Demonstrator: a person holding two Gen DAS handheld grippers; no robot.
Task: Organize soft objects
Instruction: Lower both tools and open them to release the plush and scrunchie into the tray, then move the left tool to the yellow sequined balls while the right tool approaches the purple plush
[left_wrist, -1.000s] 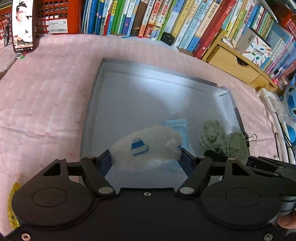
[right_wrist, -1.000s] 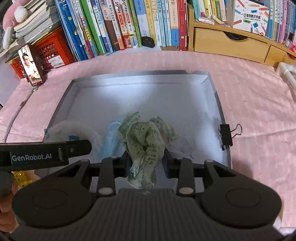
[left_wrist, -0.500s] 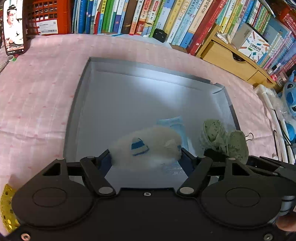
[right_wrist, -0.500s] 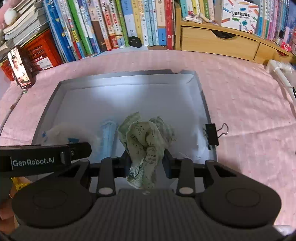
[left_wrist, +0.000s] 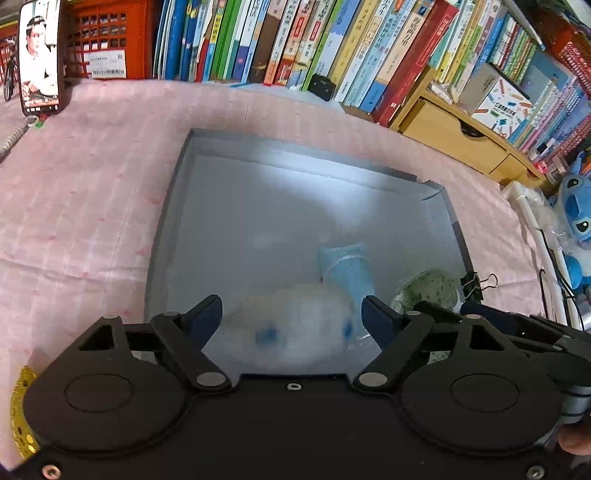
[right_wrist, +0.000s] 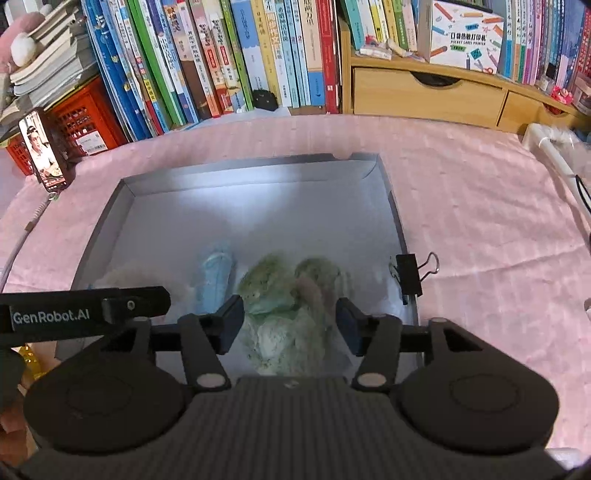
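Observation:
A grey tray (left_wrist: 162, 236) (right_wrist: 110, 218) lies on the pink cloth. My left gripper (left_wrist: 291, 310) hangs over its near edge, jaws opening. A white fluffy toy with blue marks (left_wrist: 295, 325) lies blurred between the fingers, and neither pad touches it. My right gripper (right_wrist: 289, 306) is also opening. The green speckled cloth (right_wrist: 284, 314) sits blurred between its pads, loose on the tray floor. A light blue face mask (left_wrist: 345, 273) (right_wrist: 216, 277) lies between the two soft things. The left wrist view catches the green cloth (left_wrist: 428, 291) at the right.
A black binder clip (right_wrist: 410, 277) grips the tray's right rim. A phone (left_wrist: 40, 55) leans on a red crate (left_wrist: 107, 40) at the back left. Books (right_wrist: 229, 55) and a wooden drawer unit (right_wrist: 424, 96) line the back. A blue plush (left_wrist: 576, 210) sits far right.
Both pairs of jaws have spread apart. The white fluffy toy and the green cloth have come free of the pads and dropped lower, blurred, into the tray.

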